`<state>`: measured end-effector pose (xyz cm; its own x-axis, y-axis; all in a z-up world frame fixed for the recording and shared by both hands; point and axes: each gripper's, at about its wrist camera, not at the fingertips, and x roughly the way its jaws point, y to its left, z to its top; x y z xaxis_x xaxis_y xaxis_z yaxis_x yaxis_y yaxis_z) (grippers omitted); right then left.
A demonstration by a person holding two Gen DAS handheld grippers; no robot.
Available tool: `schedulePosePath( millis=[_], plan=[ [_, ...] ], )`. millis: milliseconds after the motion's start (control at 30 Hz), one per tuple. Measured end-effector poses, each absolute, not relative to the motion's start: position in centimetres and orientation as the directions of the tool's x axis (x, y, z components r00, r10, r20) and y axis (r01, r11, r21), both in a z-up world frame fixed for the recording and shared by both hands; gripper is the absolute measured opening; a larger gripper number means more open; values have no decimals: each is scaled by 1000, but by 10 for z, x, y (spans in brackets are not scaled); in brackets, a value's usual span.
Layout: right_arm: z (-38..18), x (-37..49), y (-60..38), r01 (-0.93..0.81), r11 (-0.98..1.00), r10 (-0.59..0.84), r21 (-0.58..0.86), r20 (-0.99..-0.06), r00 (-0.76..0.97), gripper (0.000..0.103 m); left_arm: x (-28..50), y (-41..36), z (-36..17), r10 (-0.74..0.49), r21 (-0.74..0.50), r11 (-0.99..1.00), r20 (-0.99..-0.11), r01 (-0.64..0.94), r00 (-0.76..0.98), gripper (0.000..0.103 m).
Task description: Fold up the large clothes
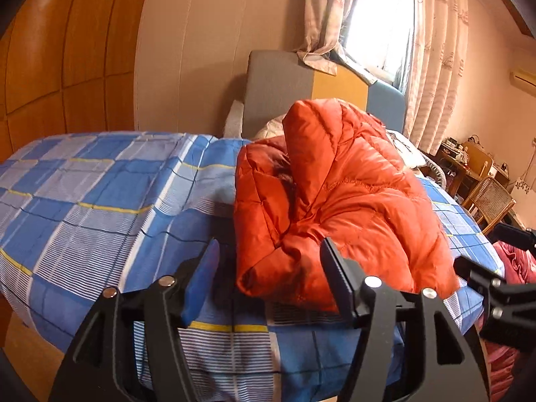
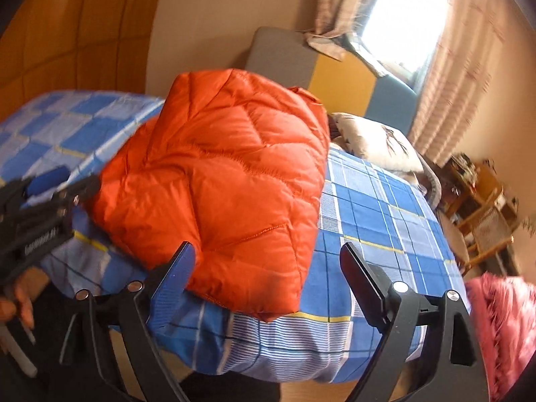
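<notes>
An orange quilted down jacket [image 1: 338,201] lies folded in a thick bundle on the bed; in the right wrist view [image 2: 221,187] its smooth back panel faces up. My left gripper [image 1: 269,251] is open and empty, its fingers just short of the jacket's near left corner. My right gripper [image 2: 268,254] is open and empty, its fingers astride the jacket's near right corner without touching it. The left gripper also shows at the left edge of the right wrist view [image 2: 63,181], and the right gripper at the right edge of the left wrist view [image 1: 495,268].
The bed has a blue checked sheet [image 1: 100,194] and a grey, yellow and blue headboard [image 1: 321,90]. A pale pillow [image 2: 375,140] lies by the headboard. A pink cloth [image 2: 502,328] hangs at the right. Wooden chairs [image 1: 489,197] stand beyond, a wooden wardrobe [image 1: 67,50] at left.
</notes>
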<state>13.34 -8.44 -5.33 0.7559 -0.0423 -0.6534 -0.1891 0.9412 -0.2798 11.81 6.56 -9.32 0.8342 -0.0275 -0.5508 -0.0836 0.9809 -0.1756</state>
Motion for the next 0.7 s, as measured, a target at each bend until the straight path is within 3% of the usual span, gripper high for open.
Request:
schedulePosePath(
  millis=[67, 400, 500, 700],
  plan=[
    [-50, 132, -87, -158, 957, -39, -244, -647, 761, 93, 113, 67, -89, -31, -170, 983, -543, -73, 839, 70],
    [-42, 120, -99, -1, 995, -64, -103, -626, 778, 100, 91, 63, -62, -36, -120, 992, -492, -27, 870, 96],
    [-39, 117, -103, 37, 996, -77, -77, -616, 784, 100, 90, 59, -55, -51, -113, 994, -489, -6, 871, 101],
    [-40, 118, -110, 100, 994, -98, -30, -606, 790, 100, 91, 50, -47, -63, -86, 996, -502, 23, 862, 101]
  ],
)
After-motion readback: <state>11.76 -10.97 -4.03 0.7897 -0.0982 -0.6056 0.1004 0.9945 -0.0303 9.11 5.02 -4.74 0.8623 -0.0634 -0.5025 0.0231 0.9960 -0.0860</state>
